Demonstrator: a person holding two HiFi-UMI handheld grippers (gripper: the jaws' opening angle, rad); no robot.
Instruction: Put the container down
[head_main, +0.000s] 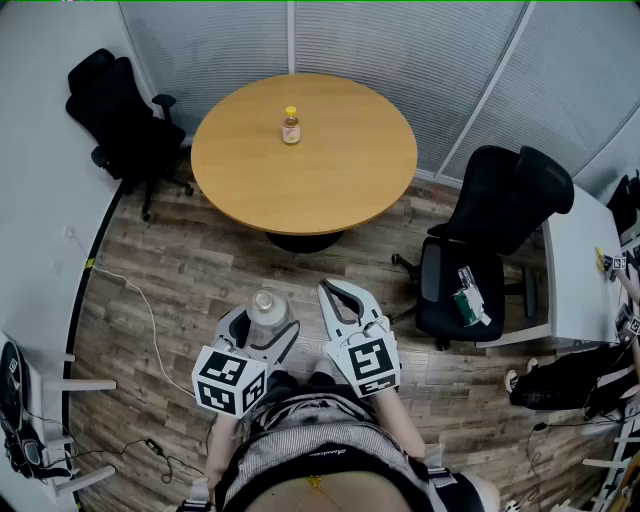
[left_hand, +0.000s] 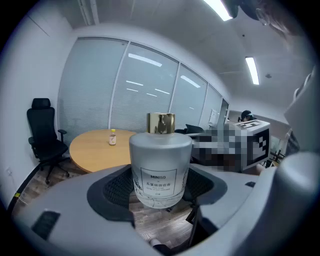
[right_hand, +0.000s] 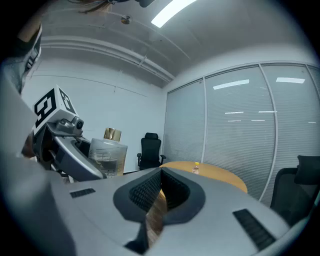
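The container is a frosted glass jar with a gold cap and a printed label. It stands upright between the jaws of my left gripper, which is shut on its body, well above the wooden floor and in front of the person's waist. The left gripper view shows the jar filling the gap between the pads, and the right gripper view has it at the left. My right gripper hovers just right of it, shut and with nothing in it. The round wooden table lies ahead, some way off.
A small bottle with a yellow cap stands on the far part of the table. Black office chairs stand at the far left and at the right. A white desk is at the right edge. A cable runs over the floor at the left.
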